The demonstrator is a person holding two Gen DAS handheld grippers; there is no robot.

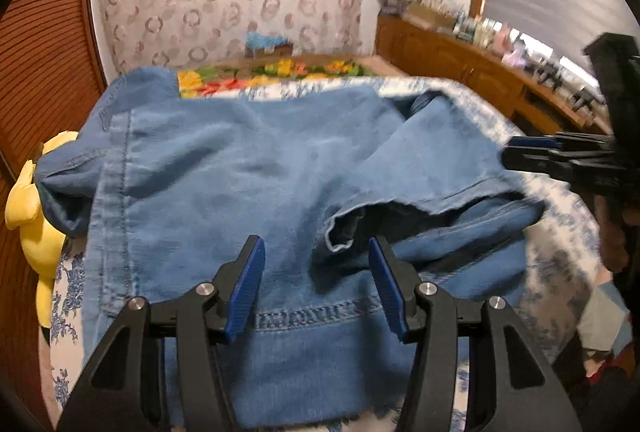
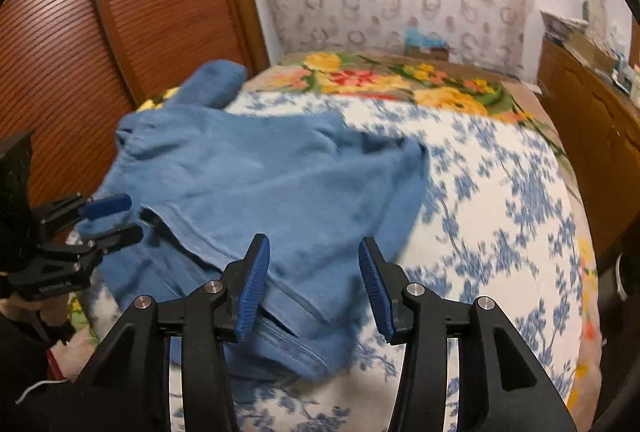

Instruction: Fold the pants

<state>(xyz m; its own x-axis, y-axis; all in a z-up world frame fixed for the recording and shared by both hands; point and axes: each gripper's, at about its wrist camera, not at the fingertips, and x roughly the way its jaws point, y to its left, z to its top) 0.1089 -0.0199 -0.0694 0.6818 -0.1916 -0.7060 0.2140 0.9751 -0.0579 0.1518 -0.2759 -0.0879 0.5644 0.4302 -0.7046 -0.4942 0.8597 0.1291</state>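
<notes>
Blue denim pants (image 1: 248,183) lie in a loose folded heap on the bed; they also show in the right wrist view (image 2: 260,175), left of centre. My left gripper (image 1: 316,260) is open just above the near hem of the pants, nothing between its blue pads. It also shows at the left edge of the right wrist view (image 2: 120,218), open. My right gripper (image 2: 312,264) is open over the near right edge of the pants, empty. It shows at the right edge of the left wrist view (image 1: 516,149), side on, by a raised fold.
The bed has a white and blue floral cover (image 2: 500,191) and a bright flowered blanket (image 2: 400,79) at the far end. A yellow plush toy (image 1: 36,207) lies left. A wooden slatted door (image 2: 100,31) stands left; a wooden cabinet (image 1: 460,63) with clutter stands right.
</notes>
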